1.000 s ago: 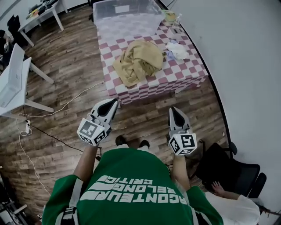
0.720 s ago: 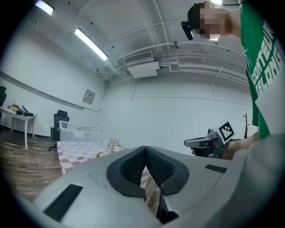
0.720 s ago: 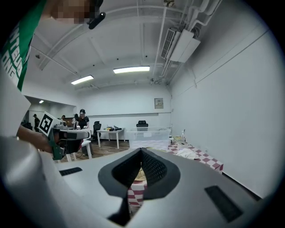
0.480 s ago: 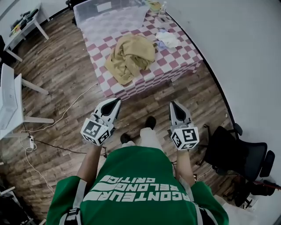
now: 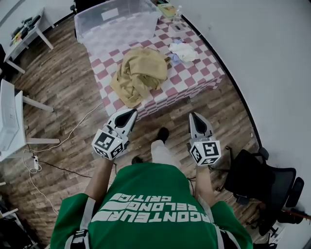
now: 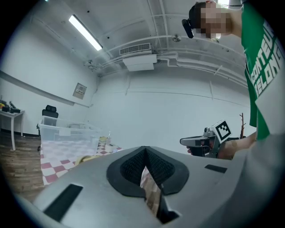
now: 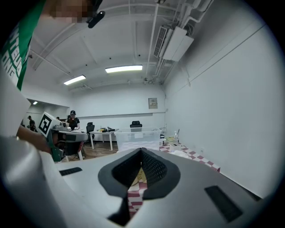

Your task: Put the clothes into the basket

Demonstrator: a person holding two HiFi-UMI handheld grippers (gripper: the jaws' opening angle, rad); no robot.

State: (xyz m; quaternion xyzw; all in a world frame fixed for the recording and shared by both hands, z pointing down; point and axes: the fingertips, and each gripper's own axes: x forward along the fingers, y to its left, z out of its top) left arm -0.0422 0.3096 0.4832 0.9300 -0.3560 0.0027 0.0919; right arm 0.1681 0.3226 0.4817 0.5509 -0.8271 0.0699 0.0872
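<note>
A crumpled tan garment (image 5: 137, 75) lies on the red-and-white checked table (image 5: 194, 82), with part of it hanging over the near edge. A small white cloth (image 5: 184, 50) lies on the table's right side. The clear plastic basket (image 5: 114, 23) stands at the table's far end, and it shows small in the left gripper view (image 6: 67, 132) and the right gripper view (image 7: 136, 134). My left gripper (image 5: 130, 115) is shut and empty, just short of the table's near edge. My right gripper (image 5: 195, 117) is shut and empty too, over the wooden floor.
A black office chair (image 5: 262, 182) stands at the right by the white wall. White desks (image 5: 19, 104) and a floor cable (image 5: 63, 124) lie to the left. Small items (image 5: 171, 10) sit on the table's far right corner. People sit at desks (image 7: 71, 120) in the background.
Both grippers and the person have moved closer to the table. The tan garment now lies just beyond the left gripper's tips. Both stay shut.
</note>
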